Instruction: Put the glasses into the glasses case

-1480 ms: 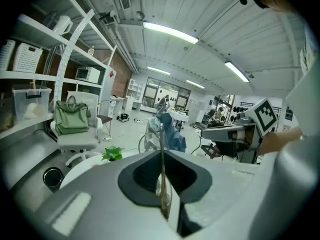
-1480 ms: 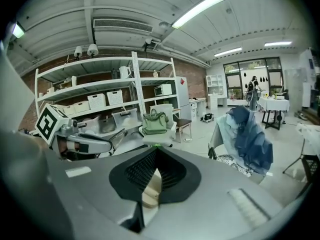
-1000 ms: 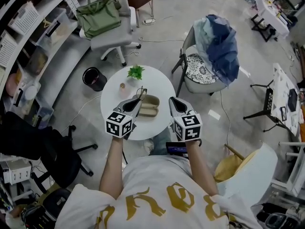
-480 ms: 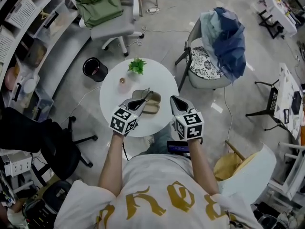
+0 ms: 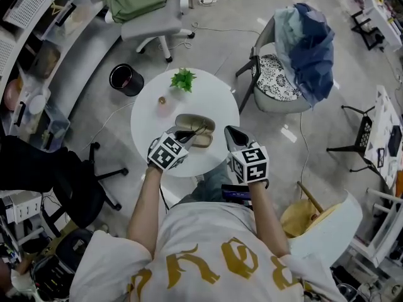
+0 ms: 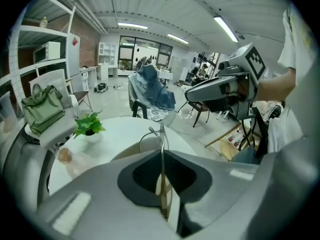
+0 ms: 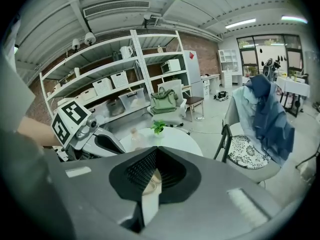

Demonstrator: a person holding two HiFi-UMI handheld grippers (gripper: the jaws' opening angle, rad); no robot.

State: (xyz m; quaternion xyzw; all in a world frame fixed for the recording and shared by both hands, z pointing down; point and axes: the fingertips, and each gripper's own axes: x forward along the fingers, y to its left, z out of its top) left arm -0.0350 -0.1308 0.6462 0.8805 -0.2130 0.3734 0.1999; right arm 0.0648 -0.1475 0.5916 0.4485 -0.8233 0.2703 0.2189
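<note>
Fingers [image 6: 95, 194] of the left gripper [image 6: 161, 156] are pinching the glasses [image 6: 160, 134] edge-on over the centre-frame glasses case [image 5: 196, 122]; the right gripper [image 7: 157, 151] is clenching nothing. Such a thin hold is risking them twisting loose onto the tabletop [image 5: 151, 121].

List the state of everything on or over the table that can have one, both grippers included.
left gripper: shut on the glasses.
right gripper: shut, nothing between its jaws.
glasses: pinched edge-on in the left gripper, not yet in the case.
glasses case: open, lying on the white table.
potted plant: upright on the table, apart from the case.
</note>
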